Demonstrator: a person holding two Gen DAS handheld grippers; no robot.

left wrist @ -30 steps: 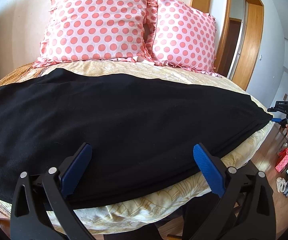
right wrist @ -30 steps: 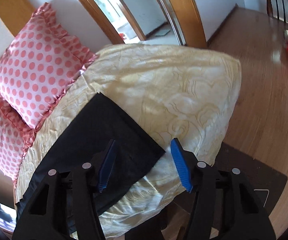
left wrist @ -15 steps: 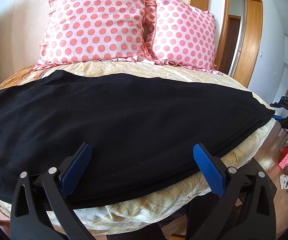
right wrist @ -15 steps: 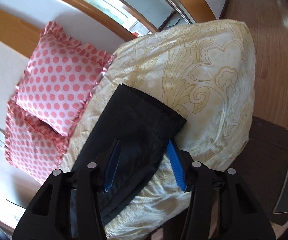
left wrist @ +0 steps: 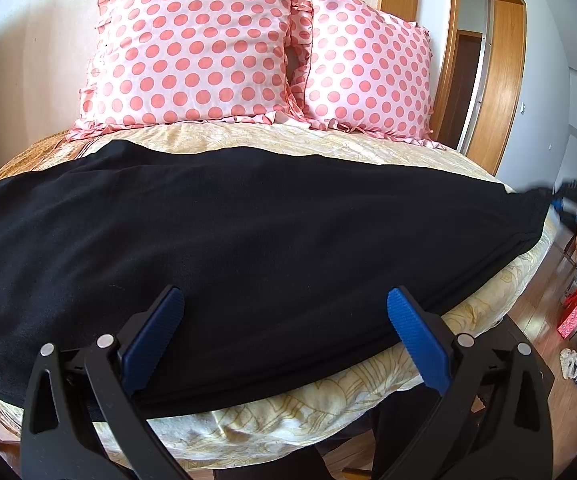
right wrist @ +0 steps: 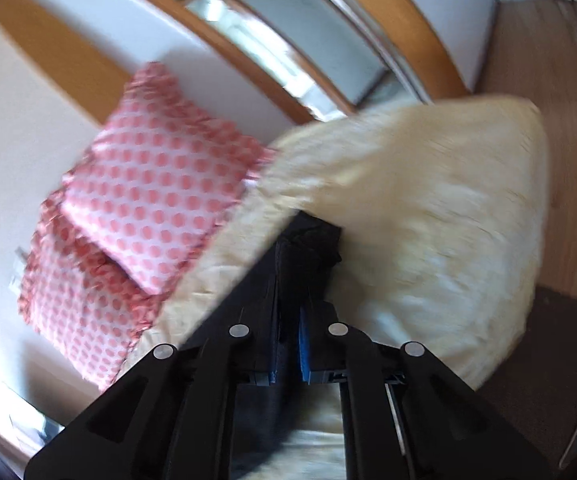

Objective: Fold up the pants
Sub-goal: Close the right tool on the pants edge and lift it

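Note:
Black pants (left wrist: 248,232) lie flat across the cream bedspread (left wrist: 328,412), legs doubled lengthwise. My left gripper (left wrist: 284,320) is open over their near edge, blue pads apart, holding nothing. My right gripper (right wrist: 288,320) is shut on the leg end of the pants (right wrist: 308,248), which bunches up between the blue pads; this view is blurred. The right gripper also shows in the left wrist view (left wrist: 568,208) at the pants' far right tip.
Two pink polka-dot pillows (left wrist: 208,48) lean on the wall behind the pants. A wooden door frame (left wrist: 504,80) stands at the right. Small items, one a red box (left wrist: 574,314), lie on the wood floor beside the bed.
My right gripper went from open around the pants' leg end to shut on it, and it is moving. The left gripper has stayed open in place.

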